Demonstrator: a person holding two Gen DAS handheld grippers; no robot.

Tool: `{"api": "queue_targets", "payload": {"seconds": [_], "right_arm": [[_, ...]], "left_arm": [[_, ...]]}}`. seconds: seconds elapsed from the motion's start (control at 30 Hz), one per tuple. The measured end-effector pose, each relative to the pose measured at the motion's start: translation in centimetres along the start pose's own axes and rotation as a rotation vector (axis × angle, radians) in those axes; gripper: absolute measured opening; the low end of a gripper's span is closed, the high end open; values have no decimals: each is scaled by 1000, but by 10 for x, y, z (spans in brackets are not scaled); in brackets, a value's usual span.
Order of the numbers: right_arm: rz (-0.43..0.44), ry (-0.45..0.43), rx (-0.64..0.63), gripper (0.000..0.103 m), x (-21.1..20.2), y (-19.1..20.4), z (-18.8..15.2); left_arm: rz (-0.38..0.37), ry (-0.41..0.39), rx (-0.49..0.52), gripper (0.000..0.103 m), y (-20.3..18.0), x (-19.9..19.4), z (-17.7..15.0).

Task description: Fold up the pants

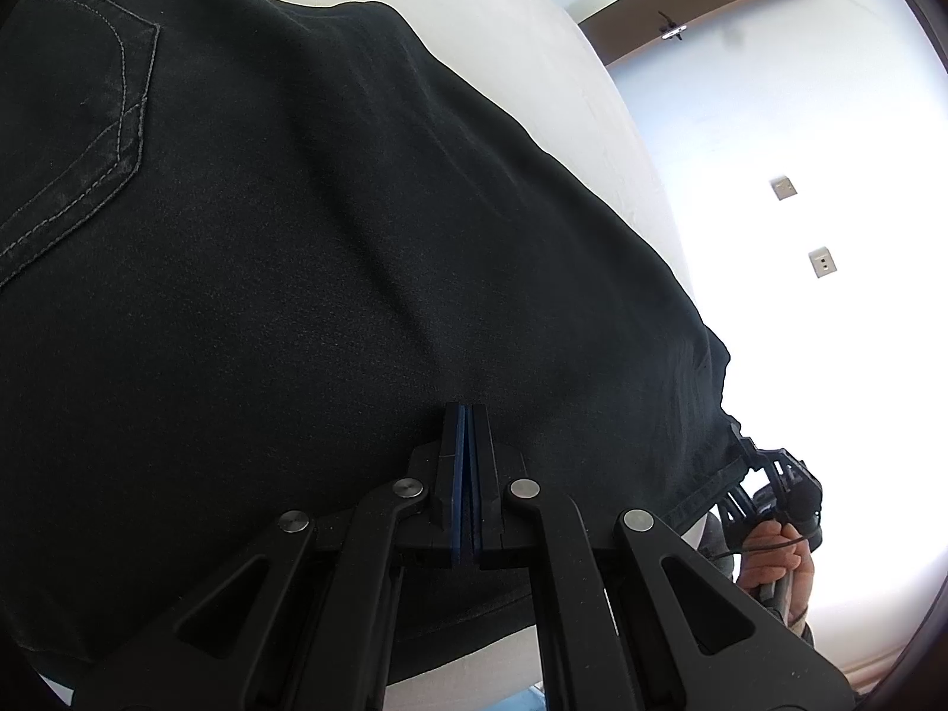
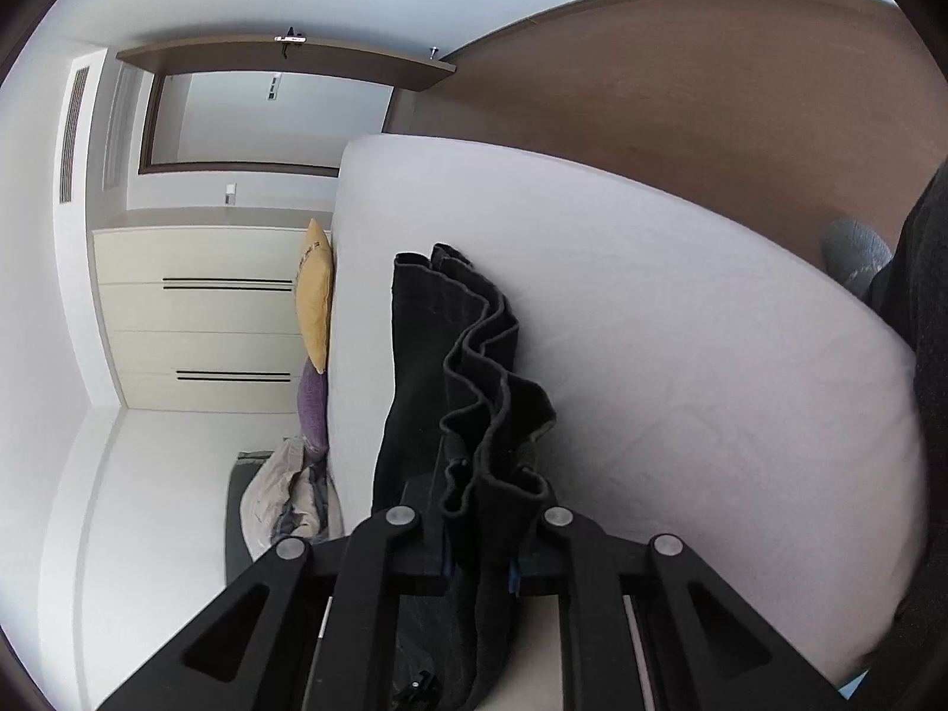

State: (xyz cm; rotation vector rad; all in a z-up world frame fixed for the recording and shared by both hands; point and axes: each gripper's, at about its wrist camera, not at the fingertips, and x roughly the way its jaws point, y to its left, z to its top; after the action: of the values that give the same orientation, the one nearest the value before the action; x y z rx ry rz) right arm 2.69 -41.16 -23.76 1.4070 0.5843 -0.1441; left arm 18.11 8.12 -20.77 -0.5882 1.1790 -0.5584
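Two grippers are holding black pants (image 1: 296,237) on a bed (image 2: 681,326).
Left fingers (image 1: 456,444) are pinching shut on the cloth; right fingers (image 2: 426,509) are squeezing the bunched hem between them.

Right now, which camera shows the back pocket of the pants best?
The left wrist view: the back pocket with its pale stitching fills the upper left. The right wrist view shows only the bunched edge of the pants, no pocket.

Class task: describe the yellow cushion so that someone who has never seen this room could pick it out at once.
Find the white mattress with the black pants on it. Along its far edge sit two cushions; the yellow cushion is nearer the cream drawers. Its neighbour, the purple cushion, is darker.
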Motion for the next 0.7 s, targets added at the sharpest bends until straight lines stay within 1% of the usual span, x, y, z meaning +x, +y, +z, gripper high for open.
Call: {"api": "queue_targets", "payload": {"seconds": [0.07,0.17,0.23,0.27,0.3,0.33,0.37,0.4,0.43,0.47,0.5,0.53,0.57,0.6,0.63,0.7], "right_arm": [[-40,-15,-52,12,-2,11,-2],[-119,-39,-193,12,-4,38,-11],[-161,-46,-370,12,0,75,-28],[-160,-30,-463,12,5,96,-41],[-158,-1,-560,12,13,115,-57],[-152,47,-679,12,24,133,-80],[-160,100,-806,12,38,150,-108],[-172,174,-935,12,58,163,-141],[-182,218,-1007,12,69,167,-165],[-197,262,-1097,11,83,168,-192],[-223,280,-1182,11,94,166,-215],[-250,291,-1245,11,103,163,-233],[-273,305,-1293,11,110,158,-248],[-280,303,-1313,11,113,154,-257],[-292,306,-1326,11,115,151,-261],[-297,296,-1357,11,114,148,-268]], "left_arm": [[-8,0,-7,1,3,0,1],[-23,-3,-21,1,7,0,3],[-33,-3,-33,1,9,-1,4],[-38,-3,-41,1,10,-2,5],[-42,-6,-51,1,11,-4,6],[-42,-13,-62,1,11,-6,8],[-41,-25,-74,1,12,-10,10],[-49,-40,-86,1,13,-15,14],[-68,-48,-100,3,15,-18,16],[-84,-49,-111,13,16,-21,18],[-106,-49,-123,32,16,-24,20],[-129,-52,-134,48,15,-27,22],[-136,-61,-133,83,12,-31,24],[-145,-76,-126,96,8,-34,25],[-157,-81,-119,97,5,-36,27],[-188,-47,-113,97,-5,-30,33]]}}
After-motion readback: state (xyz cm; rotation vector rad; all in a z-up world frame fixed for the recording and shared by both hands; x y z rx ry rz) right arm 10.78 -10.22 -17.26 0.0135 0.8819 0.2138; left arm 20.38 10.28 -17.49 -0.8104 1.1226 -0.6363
